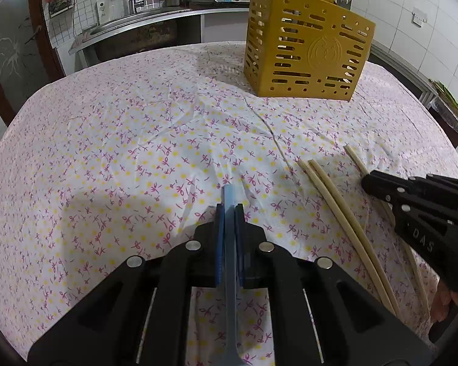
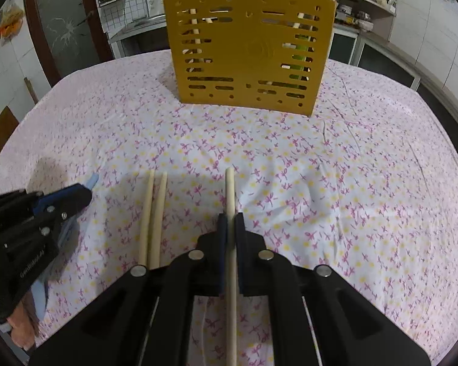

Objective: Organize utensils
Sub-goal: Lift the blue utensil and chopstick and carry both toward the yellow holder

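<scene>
Left wrist view: the left tongs [image 1: 230,210] are clamped on a pale blue utensil handle [image 1: 230,262]; the yellow holder [image 1: 305,48] stands near the counter's [image 1: 107,128] far edge. Right wrist view: the right tongs [image 2: 230,222] pinch one chopstick [image 2: 230,244], with two chopsticks [image 2: 152,213] lying just beside.

The left black plastic claw [image 1: 230,210] is showing blue pads and round silver screw heads along its angular arms. The right black plastic claw [image 2: 230,218] is wearing dark navy pads, matching silver screws and white lettering on its side.
</scene>
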Demonstrator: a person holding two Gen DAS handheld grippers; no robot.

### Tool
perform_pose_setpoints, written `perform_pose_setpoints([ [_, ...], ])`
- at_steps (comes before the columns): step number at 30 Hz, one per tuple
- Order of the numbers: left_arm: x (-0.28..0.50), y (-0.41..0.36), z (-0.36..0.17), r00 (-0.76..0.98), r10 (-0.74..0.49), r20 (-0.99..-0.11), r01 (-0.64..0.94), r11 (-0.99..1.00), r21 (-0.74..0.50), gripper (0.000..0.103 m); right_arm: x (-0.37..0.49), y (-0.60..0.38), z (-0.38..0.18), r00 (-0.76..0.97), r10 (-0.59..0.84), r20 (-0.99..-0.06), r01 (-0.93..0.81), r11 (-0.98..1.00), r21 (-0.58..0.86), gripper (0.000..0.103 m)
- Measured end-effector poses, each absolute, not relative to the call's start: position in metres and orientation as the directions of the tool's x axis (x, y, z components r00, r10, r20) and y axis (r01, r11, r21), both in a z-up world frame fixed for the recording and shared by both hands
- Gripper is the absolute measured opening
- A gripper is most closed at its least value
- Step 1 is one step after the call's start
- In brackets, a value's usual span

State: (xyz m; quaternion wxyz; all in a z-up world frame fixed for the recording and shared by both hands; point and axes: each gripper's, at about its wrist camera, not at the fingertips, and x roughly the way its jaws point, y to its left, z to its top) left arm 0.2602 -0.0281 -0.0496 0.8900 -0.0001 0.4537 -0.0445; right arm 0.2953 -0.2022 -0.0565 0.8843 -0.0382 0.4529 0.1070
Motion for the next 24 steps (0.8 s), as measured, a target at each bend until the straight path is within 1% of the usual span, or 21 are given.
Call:
perform_pose_setpoints([
  [6, 0.259, -0.024, -0.047, 0.588, -0.091, -0.804, 0.074, 0.996, -0.058, 0.006, 0.290, -0.209, -0.054, 0.583, 0.178, -0.793, -0.225, 0.973, 0.052, 0.005],
  [11, 0.248, -0.024, -0.030, 0.634, -0.108, -0.766, 0.074, 0.994, -0.079, 0.006, 0.278, -0.225, -0.042, 0.626, 0.215, -0.749, -0.209, 0.972, 0.105, 0.005],
  [18, 0.232, -0.029, 0.002, 0.703, -0.162, -0.693, 0.104, 0.987, -0.125, 0.006, 0.262, -0.248, -0.017, 0.702, 0.285, -0.653, -0.203, 0.958, 0.201, 0.005],
  [24, 0.228, -0.039, 0.024, 0.739, -0.164, -0.653, 0.130, 0.986, -0.101, 0.006, 0.241, -0.264, 0.004, 0.782, 0.298, -0.547, -0.211, 0.953, 0.217, 0.005],
])
